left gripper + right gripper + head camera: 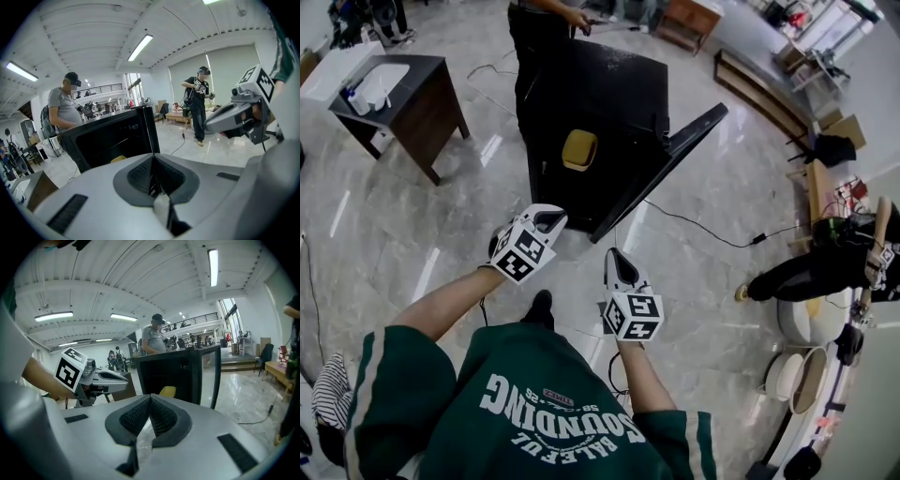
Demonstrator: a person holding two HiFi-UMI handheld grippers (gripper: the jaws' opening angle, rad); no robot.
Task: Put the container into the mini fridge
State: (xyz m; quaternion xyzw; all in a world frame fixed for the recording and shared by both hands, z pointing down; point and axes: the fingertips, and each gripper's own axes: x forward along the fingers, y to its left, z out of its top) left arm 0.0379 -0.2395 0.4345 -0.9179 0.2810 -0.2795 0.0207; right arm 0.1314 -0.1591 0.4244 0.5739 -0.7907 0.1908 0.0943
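The black mini fridge (600,94) stands on the floor ahead of me, its door (661,173) swung open to the right. A yellow container (579,150) sits inside the fridge at the opening. My left gripper (551,218) hovers just in front of the opening, shut, with nothing in it. My right gripper (617,258) is beside it near the door's lower edge, also shut and empty. In the left gripper view the container (118,159) shows just past the closed jaws. The right gripper view shows the container (167,391) inside the fridge (178,371).
A person (544,14) stands behind the fridge. A dark wooden table (422,98) with a white tray is at the far left. A black cable (712,234) runs across the floor to the right, where another person (825,267) crouches. A low bench (759,89) stands farther back.
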